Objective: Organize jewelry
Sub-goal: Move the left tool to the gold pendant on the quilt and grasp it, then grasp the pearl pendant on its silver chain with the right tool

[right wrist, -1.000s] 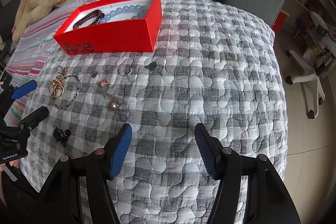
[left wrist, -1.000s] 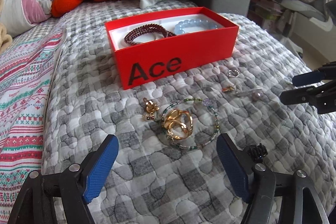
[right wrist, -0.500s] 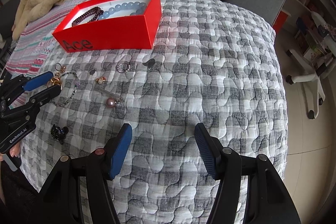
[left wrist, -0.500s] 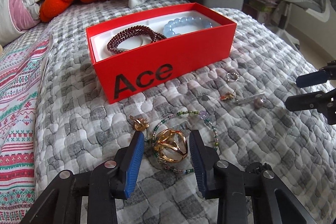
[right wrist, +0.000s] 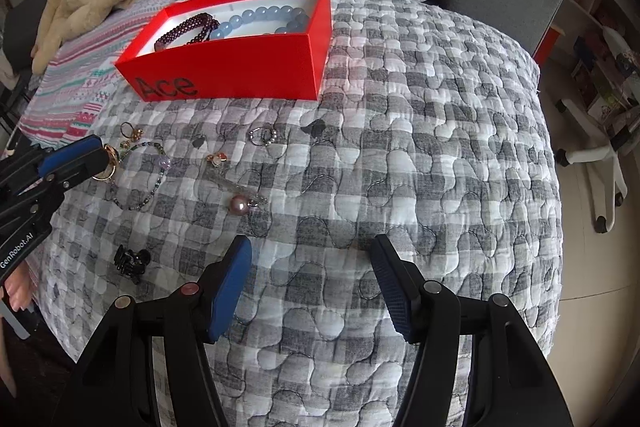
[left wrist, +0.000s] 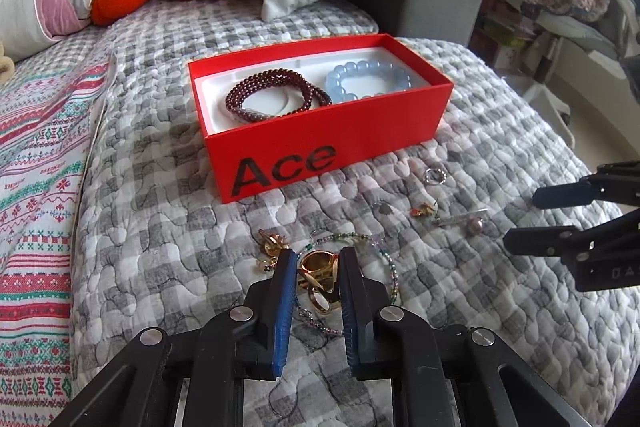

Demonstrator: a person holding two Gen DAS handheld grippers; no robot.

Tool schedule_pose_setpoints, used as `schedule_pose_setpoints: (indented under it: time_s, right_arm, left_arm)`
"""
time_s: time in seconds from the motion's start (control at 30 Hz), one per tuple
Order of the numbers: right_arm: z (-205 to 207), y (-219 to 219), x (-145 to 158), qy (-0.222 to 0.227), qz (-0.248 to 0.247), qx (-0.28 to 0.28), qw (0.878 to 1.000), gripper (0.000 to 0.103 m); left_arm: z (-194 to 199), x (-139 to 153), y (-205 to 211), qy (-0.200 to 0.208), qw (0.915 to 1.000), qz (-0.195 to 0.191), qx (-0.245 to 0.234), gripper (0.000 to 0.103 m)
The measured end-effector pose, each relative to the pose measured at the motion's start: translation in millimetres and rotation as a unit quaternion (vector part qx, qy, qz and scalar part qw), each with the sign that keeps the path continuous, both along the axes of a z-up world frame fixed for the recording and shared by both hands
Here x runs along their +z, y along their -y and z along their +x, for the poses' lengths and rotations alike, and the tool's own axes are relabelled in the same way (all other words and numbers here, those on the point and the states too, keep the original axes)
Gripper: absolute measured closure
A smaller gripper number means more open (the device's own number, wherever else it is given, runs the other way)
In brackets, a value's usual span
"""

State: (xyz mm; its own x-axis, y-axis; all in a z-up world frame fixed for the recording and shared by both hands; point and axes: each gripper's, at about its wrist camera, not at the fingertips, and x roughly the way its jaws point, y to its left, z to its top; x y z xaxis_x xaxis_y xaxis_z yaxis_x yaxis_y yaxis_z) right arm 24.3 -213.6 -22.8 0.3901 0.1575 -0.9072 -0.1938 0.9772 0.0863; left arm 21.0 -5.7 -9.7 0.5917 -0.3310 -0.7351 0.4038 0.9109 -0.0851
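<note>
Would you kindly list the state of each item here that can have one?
Left gripper: jaws closing around the gold bracelet.
Right gripper: open, holding nothing.
Red box: lid off, dark red bracelet and blue bracelet inside.
Green beaded bracelet: loose on the quilt.
Pearl pin: loose on quilt.

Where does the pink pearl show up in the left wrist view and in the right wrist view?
Left wrist view: the pink pearl lies right of centre on the quilt, near the right gripper's fingers.
Right wrist view: the pink pearl lies left of centre, above the right gripper.
Shared landmark: the red box, beyond the pearl in both.
</note>
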Motion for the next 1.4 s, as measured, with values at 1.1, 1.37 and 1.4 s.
schedule_pose_setpoints:
  time_s: [1.1,1.37,1.4]
  right_arm:
    - [12,-57,-3,0.021,-0.019,0.086,0.996,0.085]
    - [6,-48,21,0.038,0.01,0.08,0.996,0.085]
    - [6,-47,24,0.041,0.014,0.079,0.996,0.085]
  left_arm:
    - [4,8,-27,-0.017,0.9988,-0.029,0.037,0.087]
    - [7,17,-32,-0.015,0.9977,-0.045,0.048,0.087]
    - [9,20,-33,-0.014,0.9975,-0.048,0.05,0.087]
